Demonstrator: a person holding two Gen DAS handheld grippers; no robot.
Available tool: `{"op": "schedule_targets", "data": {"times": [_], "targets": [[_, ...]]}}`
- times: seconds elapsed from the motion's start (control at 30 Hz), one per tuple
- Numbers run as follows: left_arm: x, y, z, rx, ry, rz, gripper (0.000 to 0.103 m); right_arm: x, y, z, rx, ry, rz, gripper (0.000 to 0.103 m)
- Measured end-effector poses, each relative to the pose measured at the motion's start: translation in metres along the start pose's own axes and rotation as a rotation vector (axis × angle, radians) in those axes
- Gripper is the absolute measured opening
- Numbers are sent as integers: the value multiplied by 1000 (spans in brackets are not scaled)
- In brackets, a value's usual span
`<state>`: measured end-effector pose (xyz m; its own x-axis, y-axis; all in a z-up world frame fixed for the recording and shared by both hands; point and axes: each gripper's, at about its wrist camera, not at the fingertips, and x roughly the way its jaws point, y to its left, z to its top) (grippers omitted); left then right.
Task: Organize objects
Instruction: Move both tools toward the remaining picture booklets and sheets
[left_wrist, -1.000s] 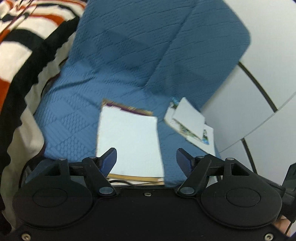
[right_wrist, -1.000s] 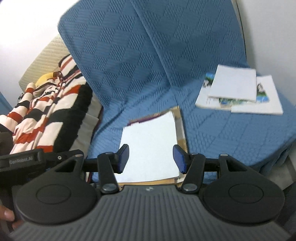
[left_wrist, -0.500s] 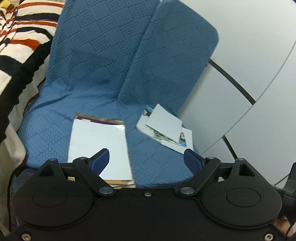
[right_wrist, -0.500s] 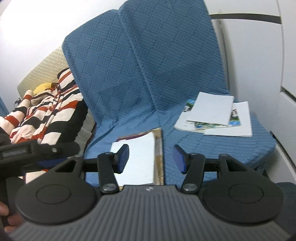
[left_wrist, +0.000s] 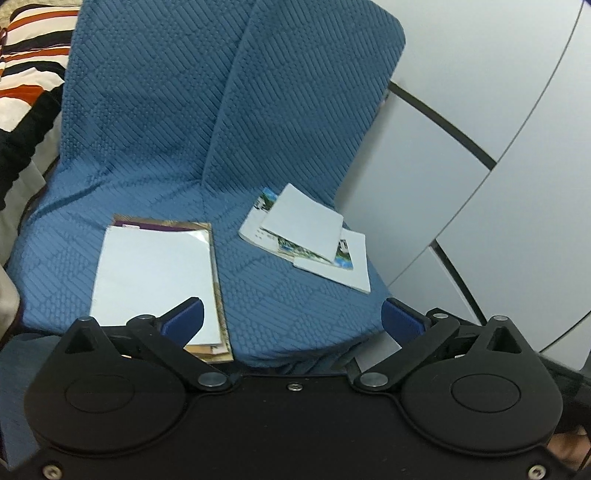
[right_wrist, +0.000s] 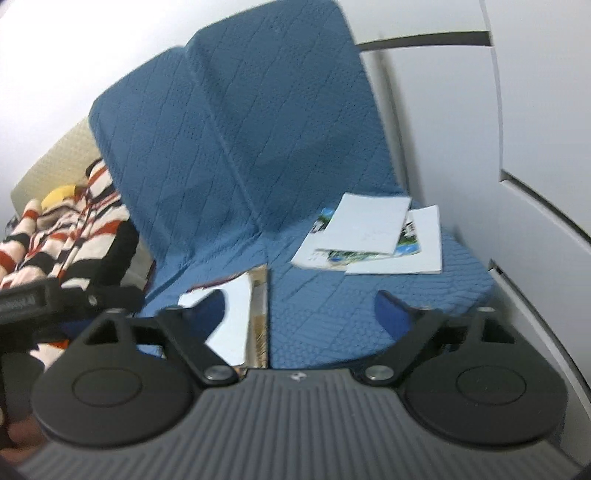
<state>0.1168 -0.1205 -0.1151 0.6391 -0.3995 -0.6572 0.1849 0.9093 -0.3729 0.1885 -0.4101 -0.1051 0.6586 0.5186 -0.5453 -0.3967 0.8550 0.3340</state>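
Hovering short of the seat's front edge, the left gripper (left_wrist: 291, 317) is held with its jaws spread wide and nothing between them, and the right gripper (right_wrist: 299, 308) is likewise spread wide and empty, both well clear of the papers. Just beyond the left gripper's left finger, a squared stack of booklets (left_wrist: 155, 273) topped by a plain white sheet is seen lying flat on the blue quilted seat cover (left_wrist: 258, 291), near the front edge. Further back and to the right, well apart from that stack, a loose pile of leaflets (left_wrist: 306, 236) is fanned untidily, with a white sheet laid askew over printed covers. A striped blanket (right_wrist: 62, 229) is visible off to the left, and a grey panelled wall (left_wrist: 498, 110) to the right. Gathering the loose pile onto the stack is judged to be the step in hand. For this to be done well, the top sheet should be approached low and edge-on, so that one finger can be slid beneath a free corner. Only thin paper is offered, so a firm pinch near an edge is advised. Sagging or slipping of the sheets is to be expected on the soft fabric.
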Motion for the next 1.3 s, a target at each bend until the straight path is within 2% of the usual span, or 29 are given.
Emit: {"op": "schedule_targets", "data": {"times": [0.53, 0.73, 0.9, 1.07, 1.3], "targets": [[38, -49, -11, 8, 26, 5, 102, 1, -48, -6, 48, 34, -50, 90], [45, -53, -11, -8, 12, -1, 102, 8, -57, -9, 66, 32, -47, 90], [59, -51, -12, -15, 7, -2, 102, 25, -63, -15, 67, 16, -80, 90], [70, -54, -11, 11, 12, 18, 102, 40, -71, -20, 97, 29, -76, 90], [79, -48, -8, -10, 11, 18, 102, 48, -79, -21, 106, 51, -80, 90]]}}
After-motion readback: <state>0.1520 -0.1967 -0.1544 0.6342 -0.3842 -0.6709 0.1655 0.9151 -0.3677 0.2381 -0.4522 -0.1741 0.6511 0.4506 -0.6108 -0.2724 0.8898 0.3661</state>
